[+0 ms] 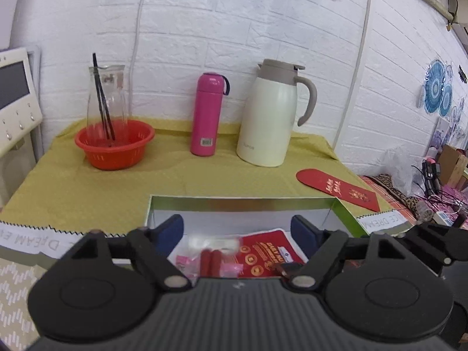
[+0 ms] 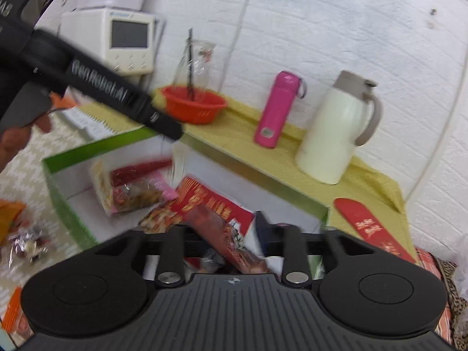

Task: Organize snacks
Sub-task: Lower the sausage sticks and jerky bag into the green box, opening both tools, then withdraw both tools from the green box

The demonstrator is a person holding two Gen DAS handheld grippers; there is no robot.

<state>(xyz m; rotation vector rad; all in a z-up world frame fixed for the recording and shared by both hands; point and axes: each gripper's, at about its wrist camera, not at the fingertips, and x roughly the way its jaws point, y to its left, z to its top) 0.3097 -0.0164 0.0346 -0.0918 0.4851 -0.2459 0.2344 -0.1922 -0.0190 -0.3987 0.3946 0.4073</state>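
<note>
White brick wall, green-rimmed cardboard box [image 1: 242, 201] of glossy snack packets [image 2: 131, 187], both jaws spread.

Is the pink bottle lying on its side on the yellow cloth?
No, the pink bottle stands upright on the yellow cloth, between the red basket and the white jug.

- One green-rimmed box [image 1: 248, 201]
- One red basket [image 1: 114, 146]
- One pink flask [image 1: 206, 114]
- One cream jug [image 1: 269, 117]
- One red envelope [image 1: 336, 188]
- Perhaps four snack packets [image 2: 131, 184] in the box; blurred
</note>
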